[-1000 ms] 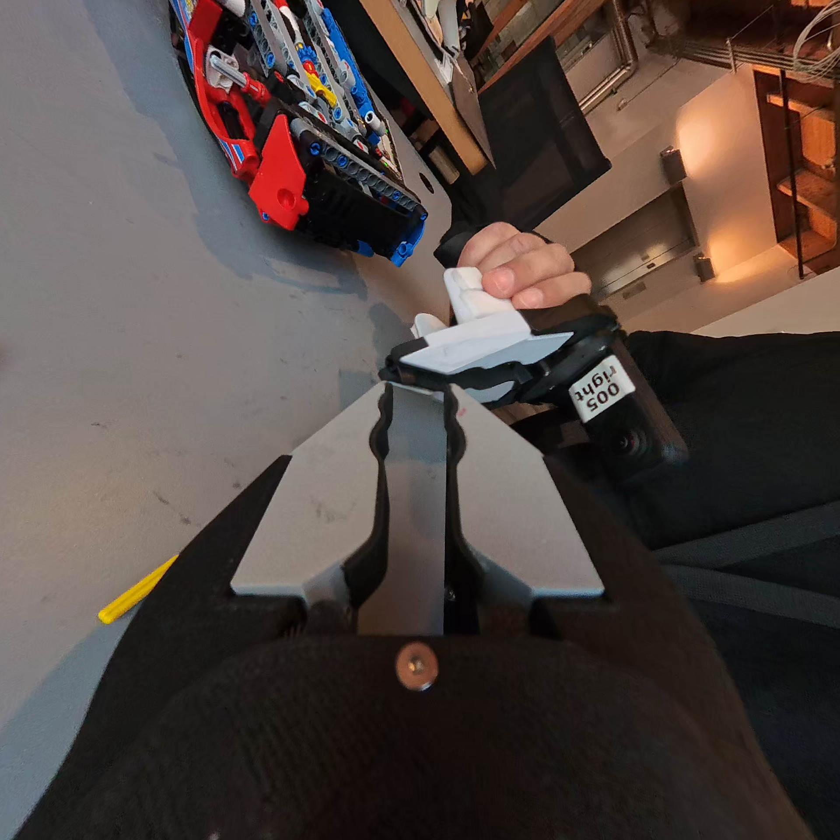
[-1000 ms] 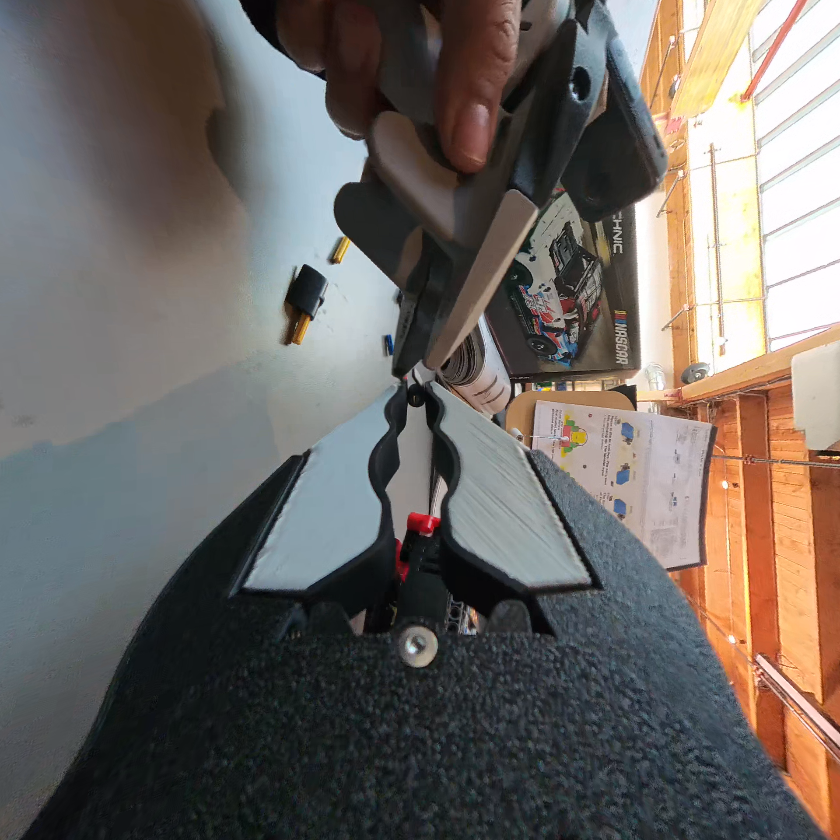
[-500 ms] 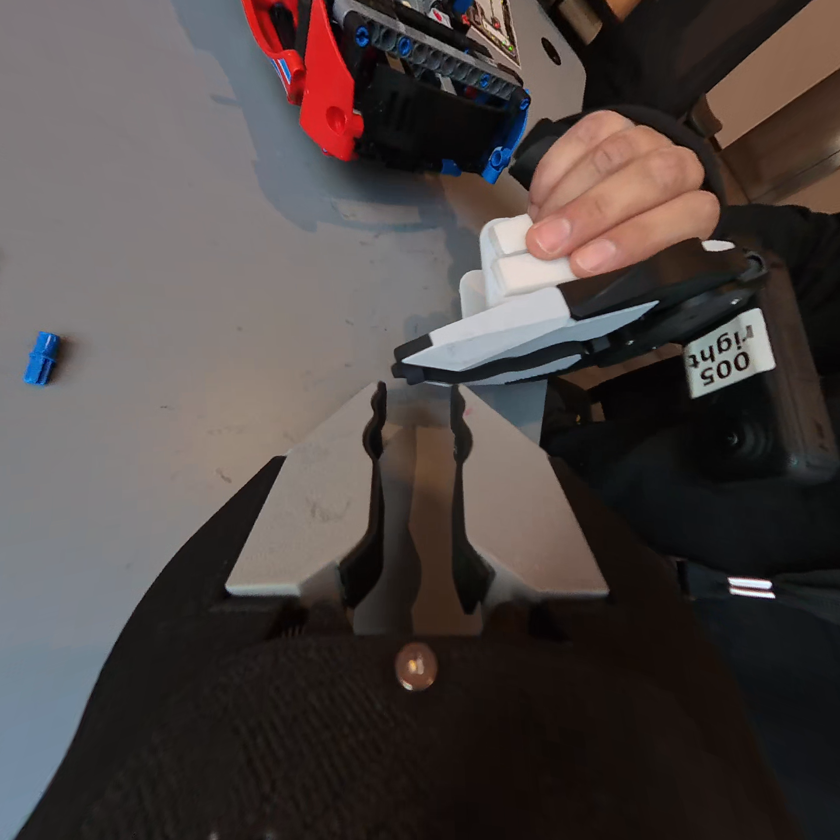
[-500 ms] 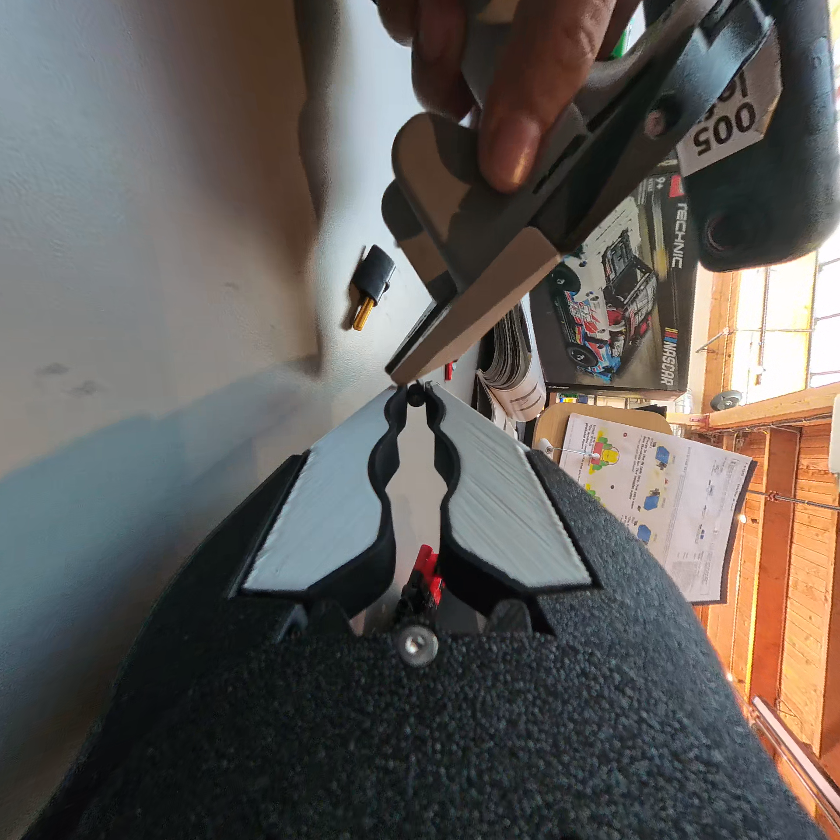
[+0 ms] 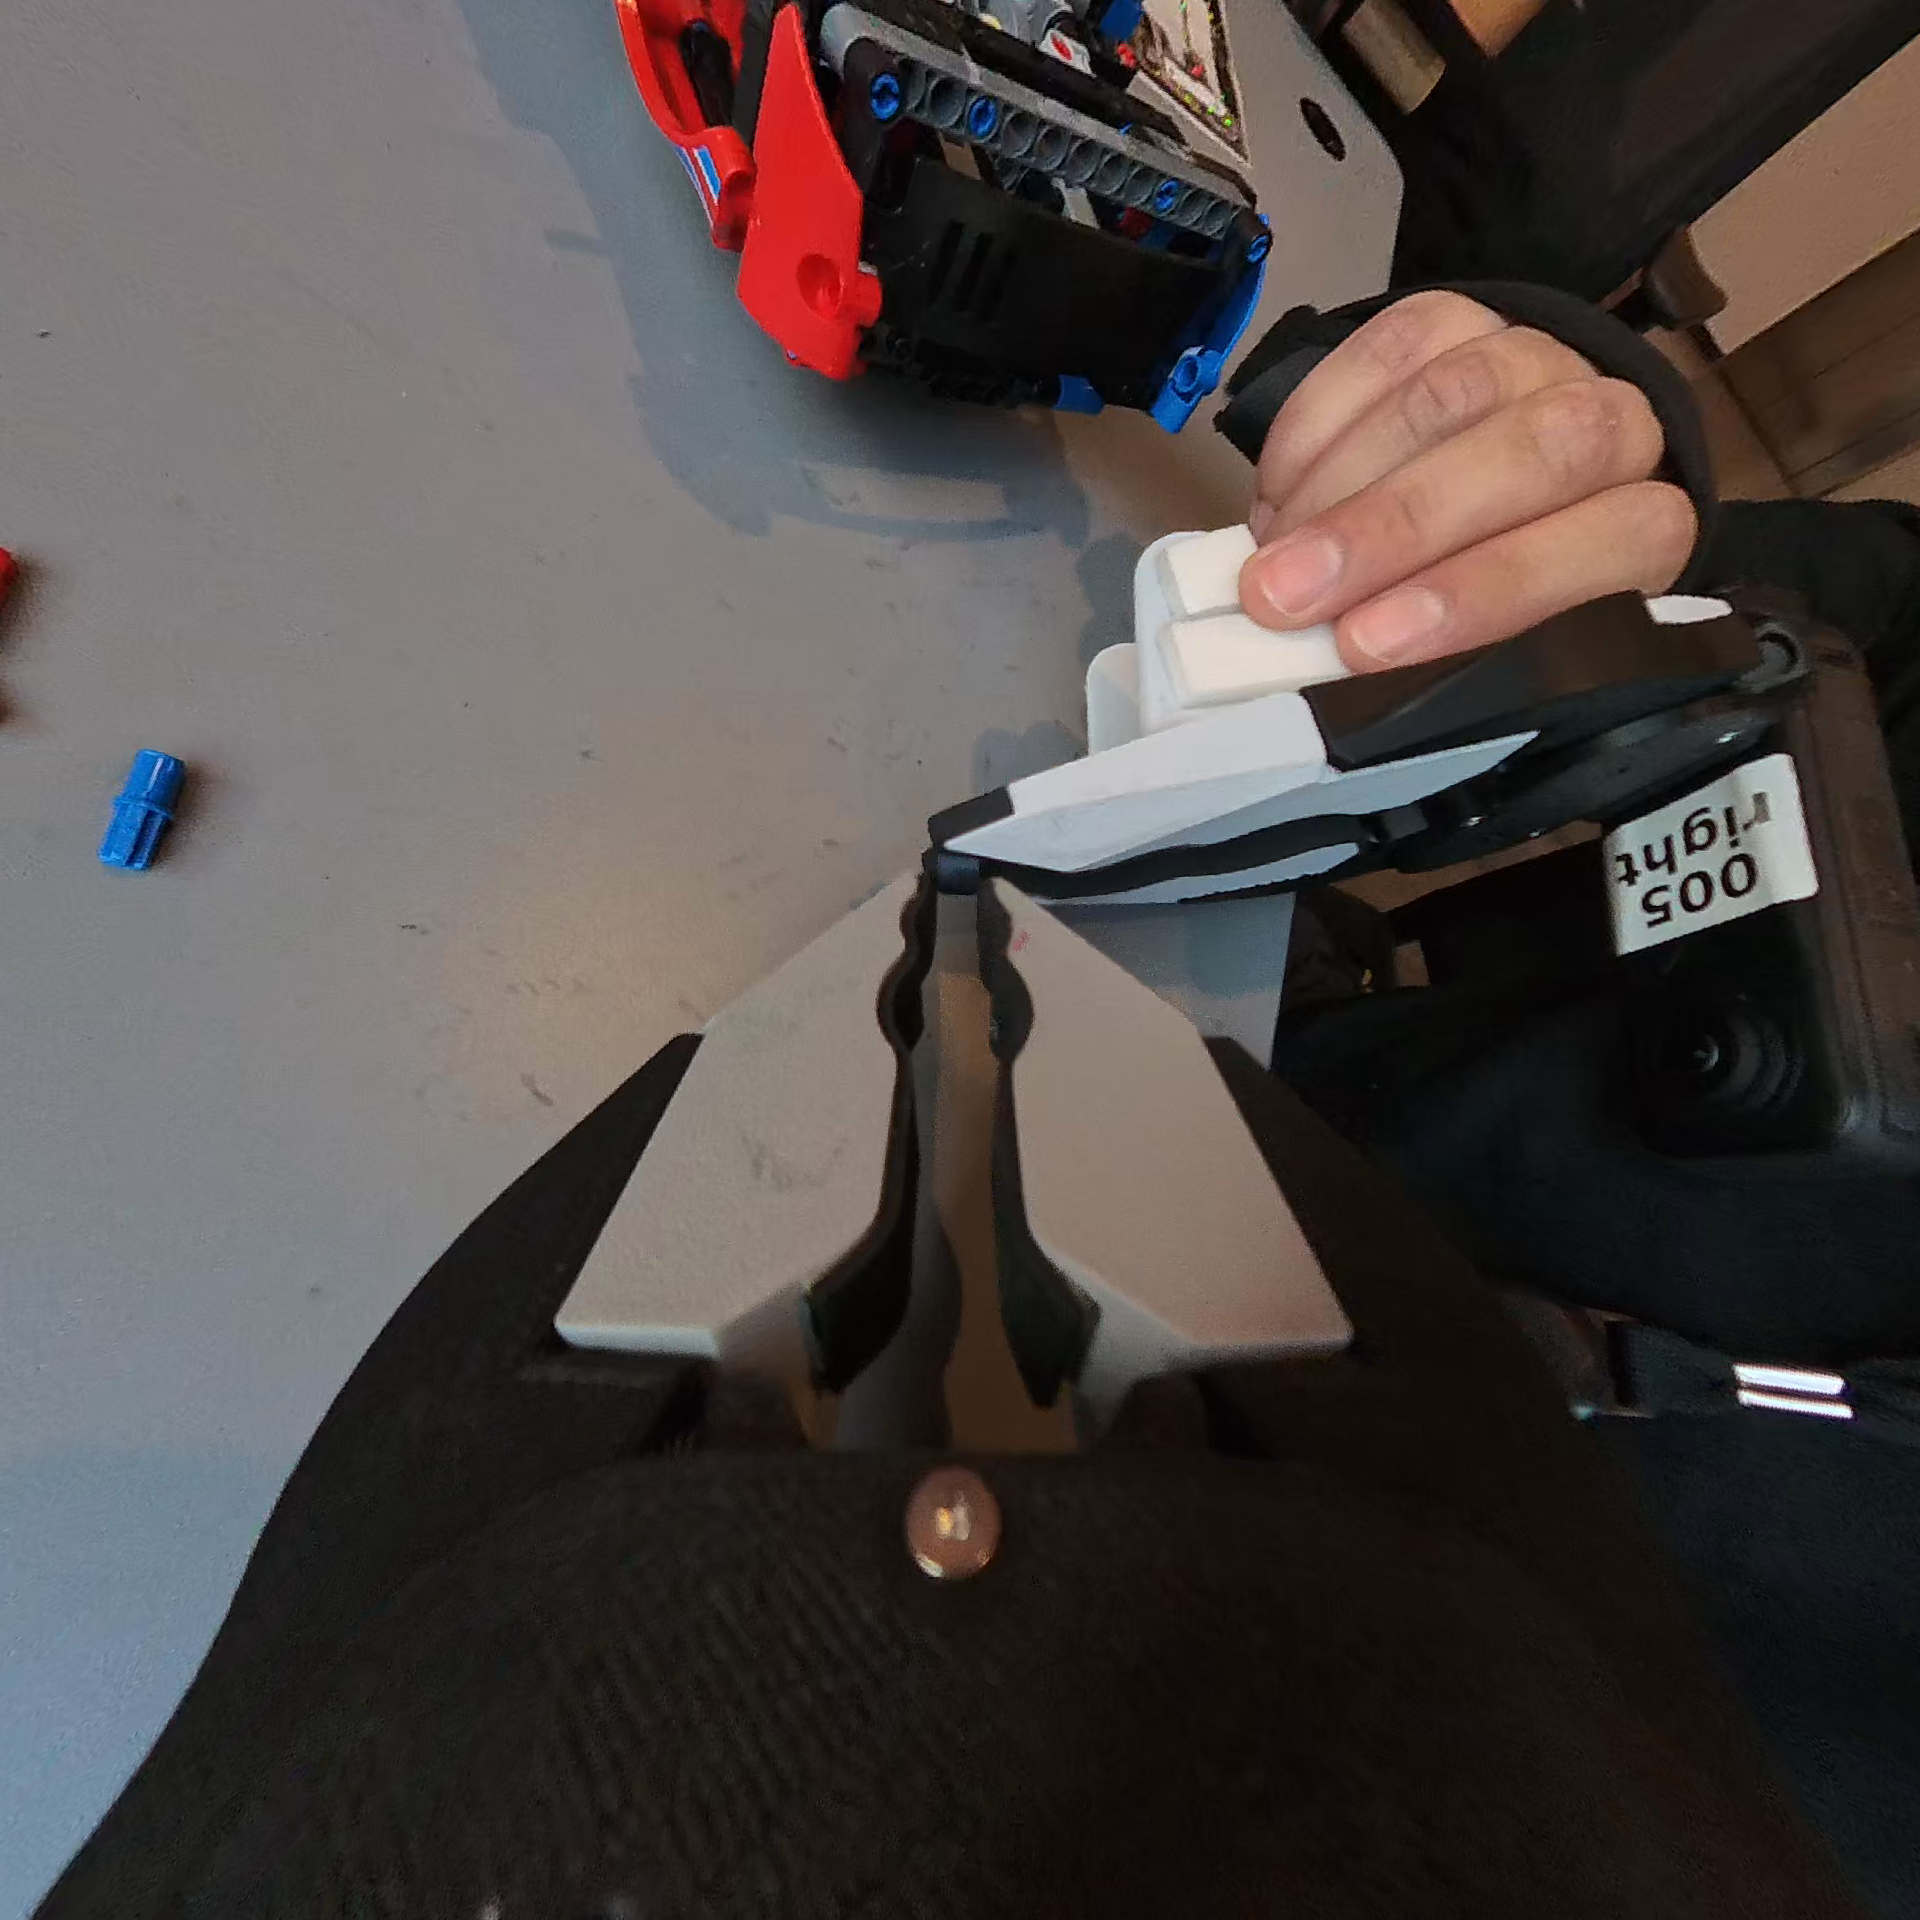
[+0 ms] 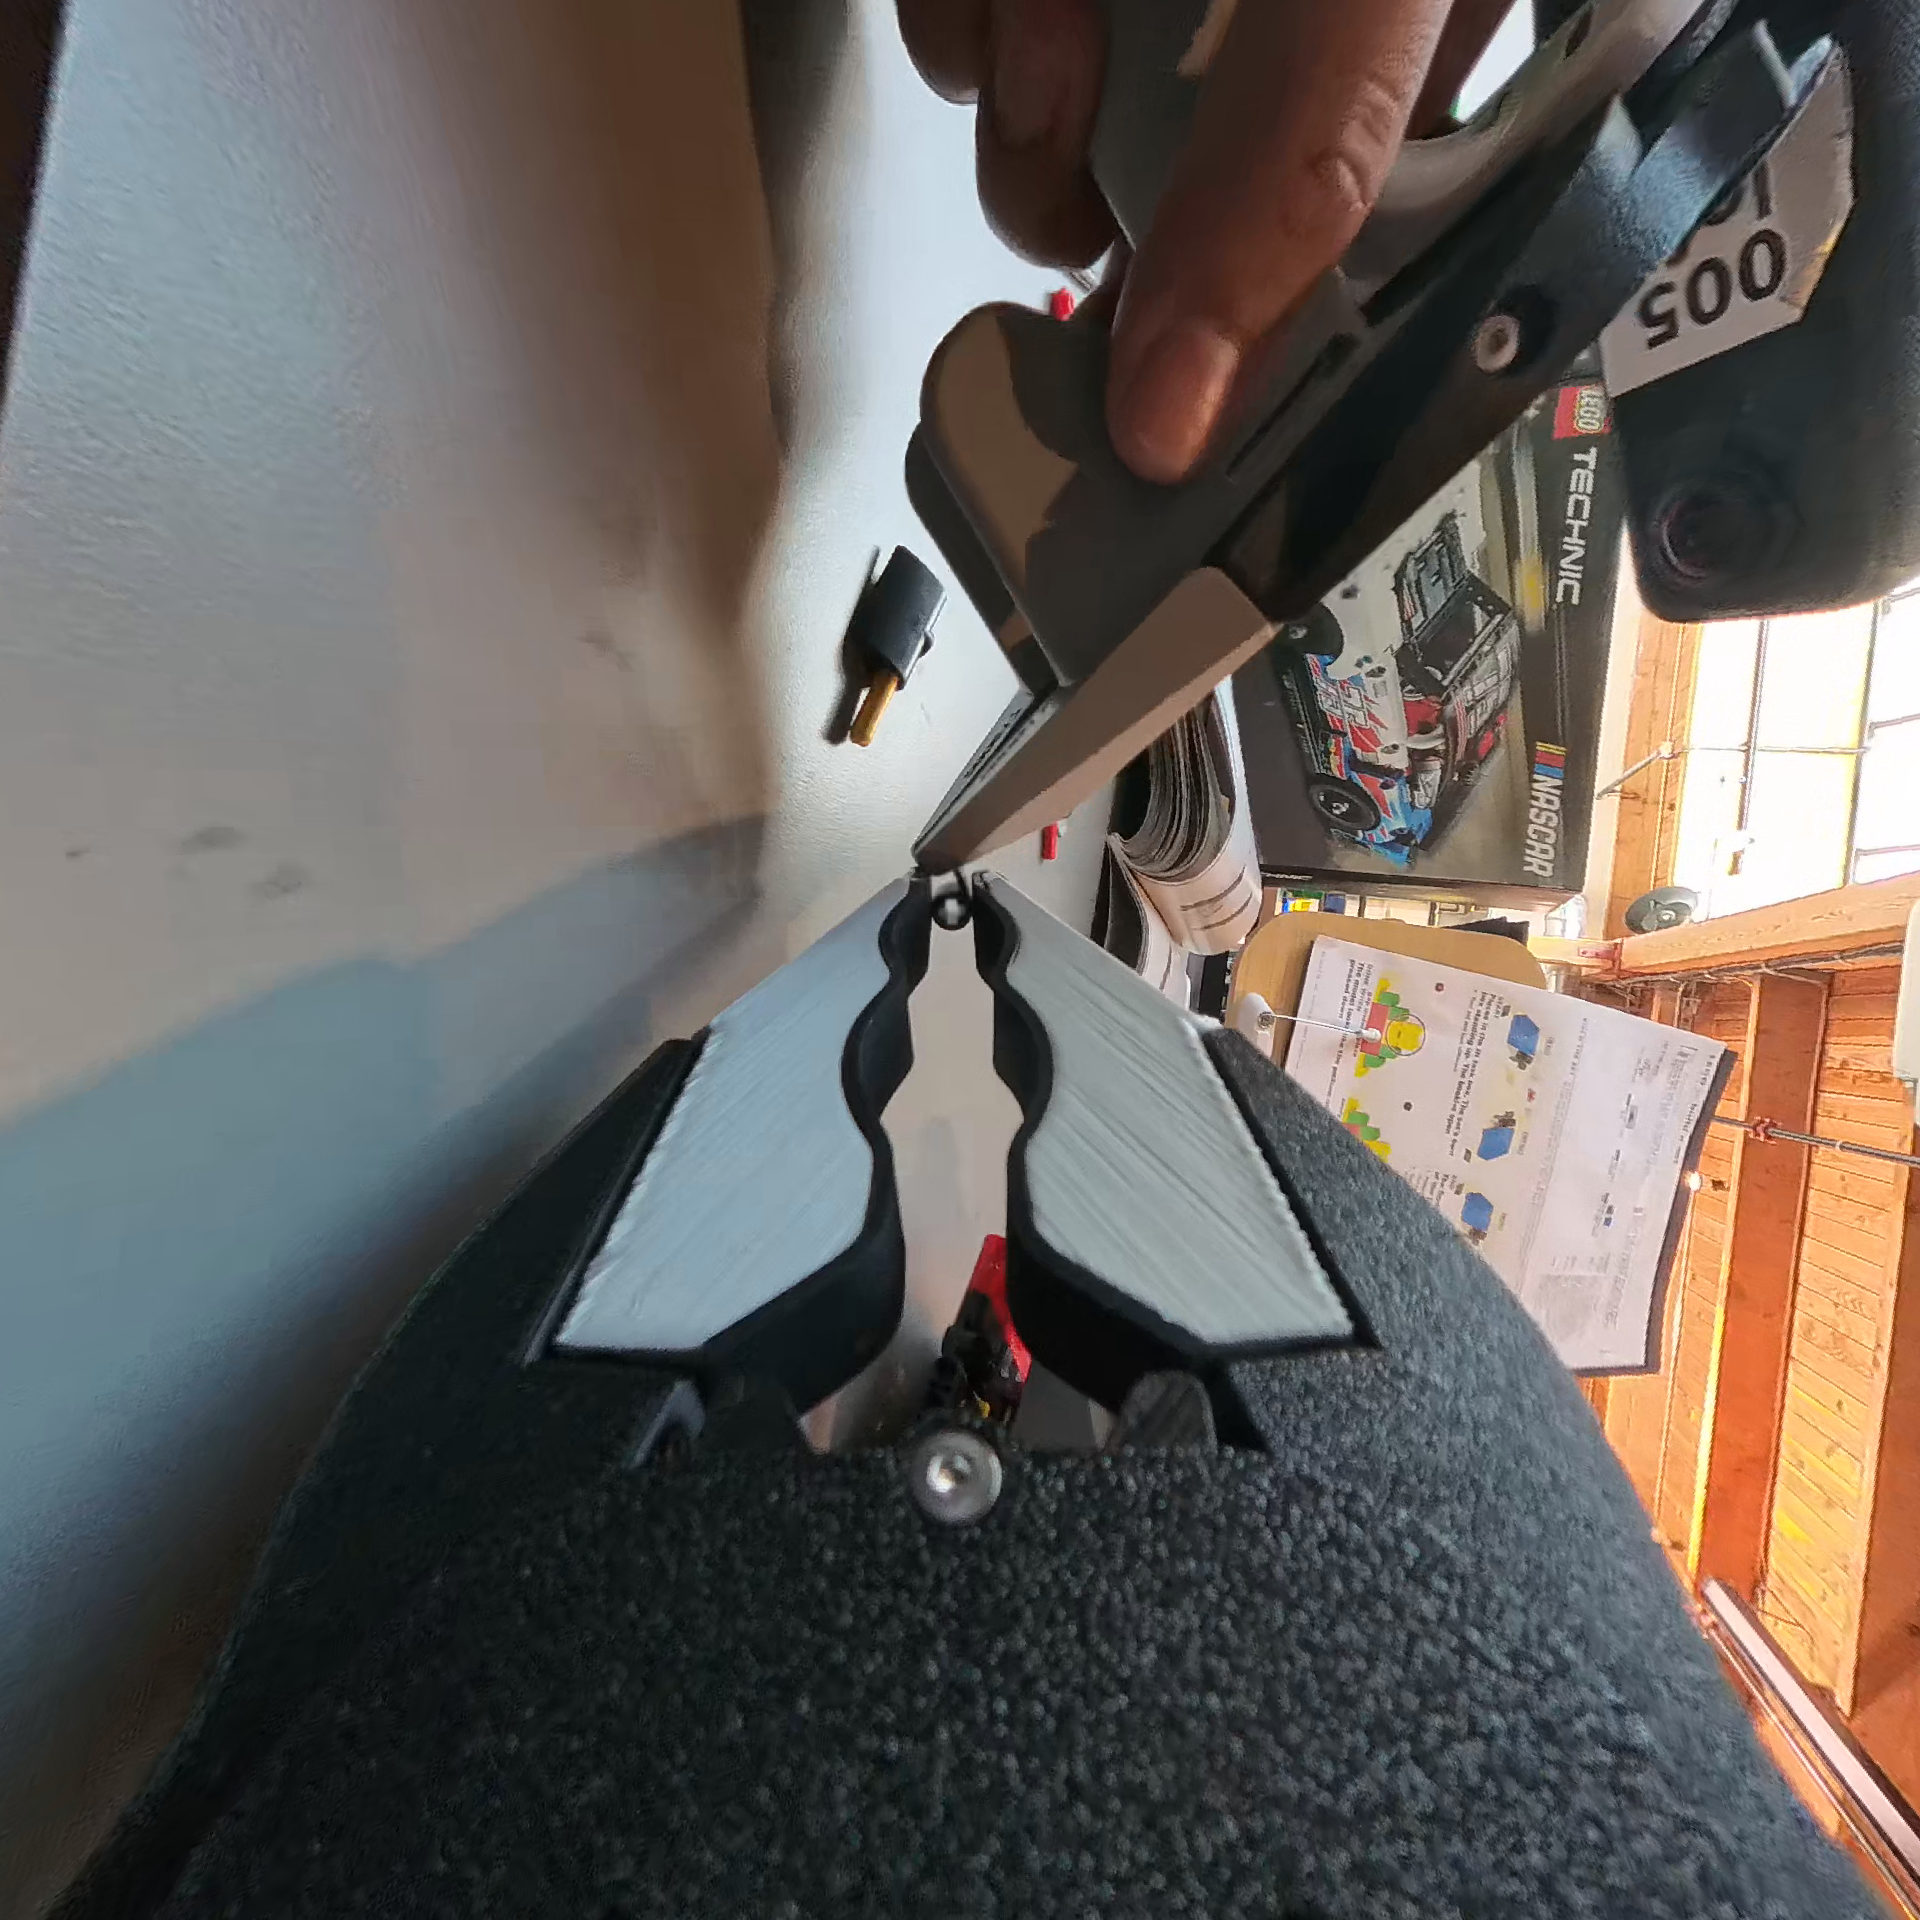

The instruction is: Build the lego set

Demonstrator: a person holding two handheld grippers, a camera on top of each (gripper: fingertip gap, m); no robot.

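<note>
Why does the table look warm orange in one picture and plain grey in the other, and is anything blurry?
Right wrist view: sunlit windows glare white, the table picks up an orange cast with a broad shadow, and it smears slightly near the left edge. Left wrist view: even grey light, sharp, soft shadow under the toy car; straight edges bow from the wide lens.

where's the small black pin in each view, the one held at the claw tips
Left wrist view: the small black pin is just above centre, between the left claw tips, touching the right claw's point.
Right wrist view: the pin is at centre, between the right claw tips.
Shared landmark: the grey table.
</note>
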